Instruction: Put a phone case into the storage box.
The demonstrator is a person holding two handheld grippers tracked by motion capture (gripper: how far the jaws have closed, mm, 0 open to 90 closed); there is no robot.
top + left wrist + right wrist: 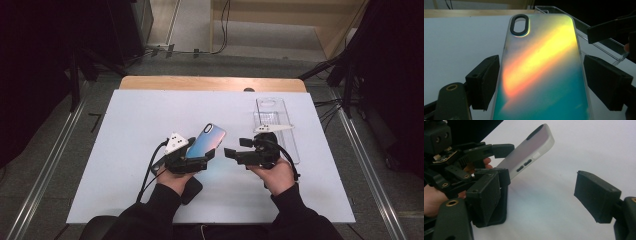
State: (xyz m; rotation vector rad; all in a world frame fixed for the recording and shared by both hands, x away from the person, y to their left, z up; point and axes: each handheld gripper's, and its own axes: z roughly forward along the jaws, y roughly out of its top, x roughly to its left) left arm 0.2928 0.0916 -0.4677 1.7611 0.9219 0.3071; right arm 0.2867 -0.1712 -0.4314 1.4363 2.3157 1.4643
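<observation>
The phone case [541, 72] looks like smooth, glossy plastic with an iridescent sheen running from orange and yellow to teal, and its camera opening has a matt black rim; its side edge is frosted and whitish. The left claw [192, 161] and right claw [235, 150] are matt black plastic with small brass-coloured fittings. At the far right lies a clear, glossy plastic tray [272, 112]. The table [135, 130] top is smooth, matt white, with a bare wooden edge at the far side.

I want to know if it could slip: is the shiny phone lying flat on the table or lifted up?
Lifted up. The left gripper holds the phone tilted, its far end clear above the table.
</observation>
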